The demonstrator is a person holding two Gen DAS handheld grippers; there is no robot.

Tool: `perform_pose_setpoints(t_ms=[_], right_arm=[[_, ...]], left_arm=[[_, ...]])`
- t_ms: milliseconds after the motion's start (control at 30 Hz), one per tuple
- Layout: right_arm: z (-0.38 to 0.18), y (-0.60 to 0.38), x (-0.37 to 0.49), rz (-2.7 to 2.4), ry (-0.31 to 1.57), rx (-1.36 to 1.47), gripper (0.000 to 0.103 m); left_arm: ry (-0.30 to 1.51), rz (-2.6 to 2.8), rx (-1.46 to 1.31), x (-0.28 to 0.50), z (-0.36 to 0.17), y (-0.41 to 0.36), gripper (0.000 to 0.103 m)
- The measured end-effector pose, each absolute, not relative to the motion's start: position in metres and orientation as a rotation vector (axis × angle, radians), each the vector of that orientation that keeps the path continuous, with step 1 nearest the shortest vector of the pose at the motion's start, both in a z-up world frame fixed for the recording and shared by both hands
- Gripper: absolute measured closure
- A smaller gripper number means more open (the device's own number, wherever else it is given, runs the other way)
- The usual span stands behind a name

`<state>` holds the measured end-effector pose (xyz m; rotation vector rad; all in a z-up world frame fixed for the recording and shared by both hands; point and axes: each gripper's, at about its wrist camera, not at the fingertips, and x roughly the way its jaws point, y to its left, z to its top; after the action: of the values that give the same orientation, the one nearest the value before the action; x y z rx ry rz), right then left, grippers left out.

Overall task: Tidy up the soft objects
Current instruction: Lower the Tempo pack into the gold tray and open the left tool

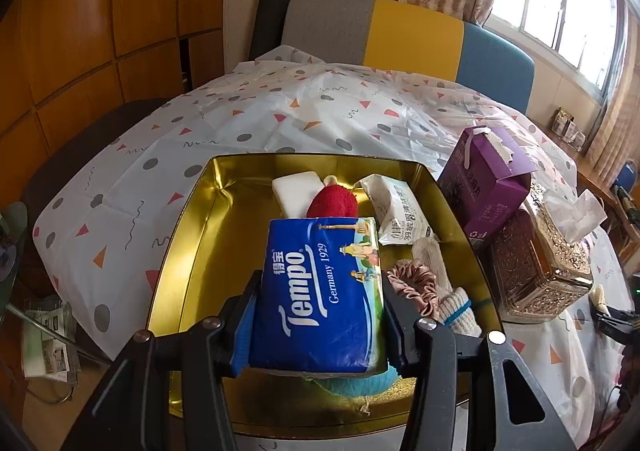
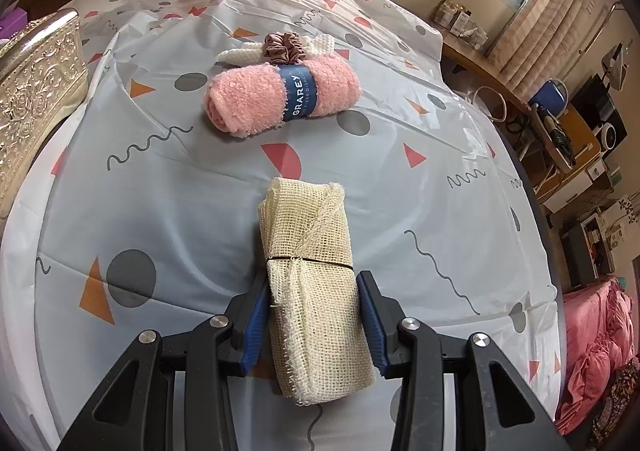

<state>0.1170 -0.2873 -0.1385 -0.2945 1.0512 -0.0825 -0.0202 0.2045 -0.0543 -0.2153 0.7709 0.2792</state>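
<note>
The left gripper [image 1: 320,315] is pinching the blue Tempo tissue pack [image 1: 320,291] over the gold tin [image 1: 188,251], likely to drop it among the red plush [image 1: 332,203] and glove [image 1: 448,283]. The right gripper [image 2: 316,319] is squeezing the cream mesh cloth roll [image 2: 312,283] on the tablecloth [image 2: 160,179]; beyond, the pink towel roll [image 2: 280,95] is waiting.

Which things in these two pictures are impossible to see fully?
- Left wrist view: the teal soft item lies mostly under the Tempo tissue pack held by the left tool.
- Right wrist view: the cream knitted item sits behind the pink towel roll; its kind is unclear.
</note>
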Motion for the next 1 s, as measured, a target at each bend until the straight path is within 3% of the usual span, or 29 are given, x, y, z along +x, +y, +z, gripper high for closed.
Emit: perform_pose_setpoints(t_ms=[467,833,1000], right_arm=[[-0.139,-0.285,0.117,-0.083,1.047,-0.313,0.061],[-0.139,-0.283,0.117,-0.090,1.044,-0.327,0.061],[-0.139,-0.283,0.117,-0.093,1.045,-0.327,0.061]], left_arm=[[0.851,0.366,-0.364,-0.032,-0.076,0.256,0.051],[0.955,0.351,-0.381,0.034,-0.104,0.254,0.051],[0.983,0.367,-0.387,0.046,-0.112,0.254,0.044]])
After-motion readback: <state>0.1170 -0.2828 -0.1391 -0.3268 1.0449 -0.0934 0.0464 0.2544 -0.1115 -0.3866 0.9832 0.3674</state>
